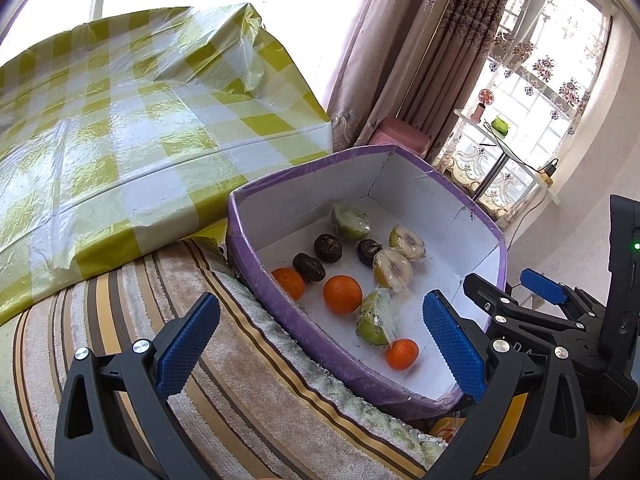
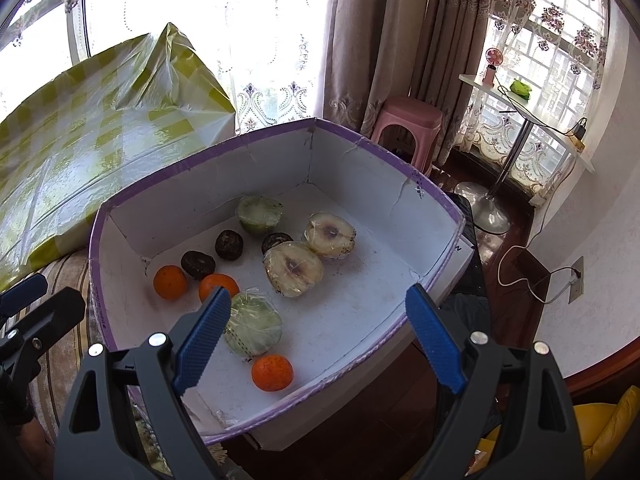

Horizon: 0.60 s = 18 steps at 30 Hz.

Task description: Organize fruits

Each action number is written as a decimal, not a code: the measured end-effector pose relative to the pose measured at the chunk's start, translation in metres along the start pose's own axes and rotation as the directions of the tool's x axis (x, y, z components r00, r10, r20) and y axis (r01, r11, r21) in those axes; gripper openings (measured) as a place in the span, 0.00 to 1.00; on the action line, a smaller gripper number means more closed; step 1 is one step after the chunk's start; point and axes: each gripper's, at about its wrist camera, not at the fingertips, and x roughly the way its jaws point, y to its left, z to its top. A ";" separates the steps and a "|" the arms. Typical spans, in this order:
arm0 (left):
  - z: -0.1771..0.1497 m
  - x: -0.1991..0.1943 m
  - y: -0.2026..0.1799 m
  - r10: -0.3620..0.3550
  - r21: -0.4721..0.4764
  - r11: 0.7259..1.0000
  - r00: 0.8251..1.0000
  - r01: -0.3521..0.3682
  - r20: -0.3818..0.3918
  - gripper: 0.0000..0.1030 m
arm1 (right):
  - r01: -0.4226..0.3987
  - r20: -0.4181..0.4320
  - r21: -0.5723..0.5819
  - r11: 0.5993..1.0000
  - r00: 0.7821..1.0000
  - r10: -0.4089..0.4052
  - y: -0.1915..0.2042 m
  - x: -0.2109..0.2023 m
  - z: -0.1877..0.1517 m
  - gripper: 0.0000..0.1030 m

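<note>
A: Where's the fruit?
B: All inside the purple-rimmed box [image 2: 132, 196], white inside, sitting on a striped towel [image 1: 120, 300]. Left of it is a bench under a yellow-check plastic sheet [image 1: 100, 120].

A: Left to right?
B: In the right wrist view: an orange [image 2: 170, 282] near the left wall, a dark shrivelled fruit [image 2: 198, 265] just beside it, a second orange [image 2: 216, 282] partly behind the gripper finger, another dark one [image 2: 229, 244], a third dark one [image 2: 276, 241] touching a cut half. Wrapped halves: a green one [image 2: 259, 214] at the back, another green one [image 2: 253, 328] at the front, two pale cut-face ones [image 2: 293, 269] [image 2: 330, 235] touching each other mid-box. A third orange [image 2: 272, 372] sits at the front, close to the front green half.

A: Count?
B: Three oranges, three dark, four wrapped halves.

A: Clearance?
B: Right half of the box floor is bare. The box's right end hangs past its support over the floor. Walls are creased, one corner is split.

A: Grippers?
B: Left gripper [image 1: 320, 344] released, nothing between the pads, straddling the near box wall. Right gripper [image 2: 316, 340] spread wide, empty, above the front of the box.
</note>
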 end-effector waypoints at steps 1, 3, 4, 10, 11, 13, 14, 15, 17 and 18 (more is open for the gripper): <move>0.001 0.001 -0.001 0.006 0.003 1.000 1.000 -0.006 -0.002 0.96 | 0.004 -0.001 0.009 1.000 1.000 -0.004 -0.002 0.001 0.000 0.86; 0.002 -0.001 0.002 -0.011 0.002 1.000 1.000 0.011 -0.011 0.96 | 0.012 -0.003 0.019 1.000 1.000 -0.012 -0.004 0.001 0.000 0.86; 0.003 -0.003 0.005 -0.027 -0.007 1.000 0.999 0.027 -0.024 0.96 | 0.013 -0.002 0.020 1.000 1.000 -0.013 -0.003 0.002 0.001 0.86; 0.010 -0.059 0.053 0.035 -0.089 0.996 0.999 -0.032 0.037 0.96 | -0.085 0.015 -0.031 0.996 0.996 0.085 0.041 -0.006 0.010 0.91; 0.009 -0.072 0.068 0.066 -0.115 0.992 0.996 -0.059 0.056 0.96 | -0.127 0.013 -0.048 0.991 0.992 0.128 0.055 -0.008 0.012 0.94; 0.002 -0.101 0.102 0.150 -0.163 0.978 0.983 -0.133 0.102 0.96 | -0.208 0.012 -0.105 0.972 0.978 0.211 0.090 -0.013 0.014 0.95; -0.004 -0.113 0.119 0.209 -0.189 0.964 0.972 -0.186 0.107 0.96 | -0.248 0.006 -0.134 0.959 0.968 0.251 0.110 -0.016 0.015 0.96; -0.010 -0.124 0.137 0.266 -0.218 0.946 0.959 -0.240 0.099 0.96 | -0.295 -0.004 -0.155 0.943 0.955 0.298 0.130 -0.019 0.015 0.98; -0.026 -0.142 0.172 0.363 -0.275 0.903 0.929 -0.331 0.071 0.96 | -0.382 -0.032 -0.193 0.904 0.923 0.384 0.172 -0.025 0.013 0.98; -0.035 -0.150 0.187 0.400 -0.299 0.881 0.915 -0.367 0.055 0.96 | -0.415 -0.047 -0.216 0.884 0.908 0.415 0.193 -0.027 0.011 0.98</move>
